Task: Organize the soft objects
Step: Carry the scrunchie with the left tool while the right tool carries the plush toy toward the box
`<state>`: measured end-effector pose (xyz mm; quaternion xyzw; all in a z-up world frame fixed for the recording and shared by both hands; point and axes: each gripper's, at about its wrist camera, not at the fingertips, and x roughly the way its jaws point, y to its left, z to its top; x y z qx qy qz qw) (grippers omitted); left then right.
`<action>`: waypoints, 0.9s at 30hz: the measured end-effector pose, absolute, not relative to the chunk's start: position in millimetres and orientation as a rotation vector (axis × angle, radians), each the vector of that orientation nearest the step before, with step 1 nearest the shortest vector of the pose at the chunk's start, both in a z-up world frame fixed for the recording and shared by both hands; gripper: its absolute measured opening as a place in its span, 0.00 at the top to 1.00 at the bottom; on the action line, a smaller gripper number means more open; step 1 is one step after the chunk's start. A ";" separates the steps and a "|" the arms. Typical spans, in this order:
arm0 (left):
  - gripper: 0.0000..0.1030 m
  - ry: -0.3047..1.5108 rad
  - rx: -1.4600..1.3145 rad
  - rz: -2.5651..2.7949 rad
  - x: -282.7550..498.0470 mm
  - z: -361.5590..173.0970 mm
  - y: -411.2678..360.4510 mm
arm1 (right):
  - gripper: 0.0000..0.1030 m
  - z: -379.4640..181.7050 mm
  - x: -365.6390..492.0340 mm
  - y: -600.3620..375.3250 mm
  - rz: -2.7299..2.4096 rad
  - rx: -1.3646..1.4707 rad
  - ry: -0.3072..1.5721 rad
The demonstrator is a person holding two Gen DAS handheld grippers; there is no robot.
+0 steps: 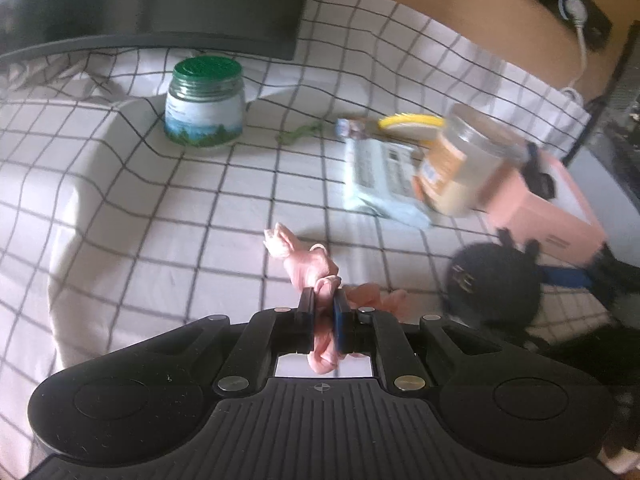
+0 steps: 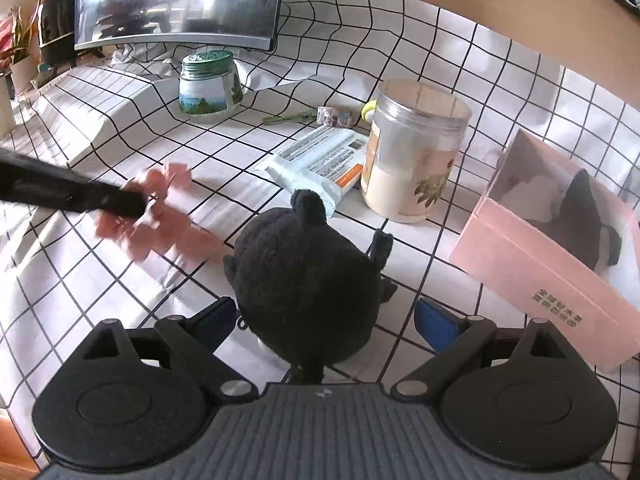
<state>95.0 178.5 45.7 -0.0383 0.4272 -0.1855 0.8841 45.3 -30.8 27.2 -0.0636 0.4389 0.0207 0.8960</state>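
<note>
My left gripper (image 1: 324, 300) is shut on a pink soft toy (image 1: 308, 264) that hangs over the checked cloth; the toy also shows blurred in the right wrist view (image 2: 156, 216). My right gripper (image 2: 324, 316) is open, its fingers on either side of a round black plush (image 2: 304, 276), not pressing it. The black plush also shows in the left wrist view (image 1: 494, 284). An open pink box (image 2: 536, 264) stands to the right with a dark soft item (image 2: 580, 220) inside.
A clear jar of cream powder (image 2: 412, 160), a white packet (image 2: 320, 160), a green-lidded jar (image 2: 208, 84), a small key charm (image 2: 332, 116) and a monitor (image 2: 180, 0) stand on the checked tablecloth (image 2: 500, 80). Plants (image 2: 16, 40) are at far left.
</note>
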 end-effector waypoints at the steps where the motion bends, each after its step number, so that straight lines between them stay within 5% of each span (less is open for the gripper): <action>1: 0.89 0.895 -0.083 -0.395 91.2 46.1 177.9 | 0.07 26.4 47.8 -29.9 0.050 -0.131 0.913; 10: 0.89 0.915 -0.056 -0.469 69.0 48.7 172.1 | 0.08 22.1 60.6 -17.8 0.076 -0.132 0.912; 16: 0.89 0.931 -0.044 -0.517 65.5 46.1 165.0 | 0.24 25.8 62.9 -19.3 0.066 -0.130 0.913; 27: 0.89 0.915 0.008 -0.703 61.9 57.8 133.2 | 0.25 81.7 17.4 -47.8 0.006 -0.119 0.851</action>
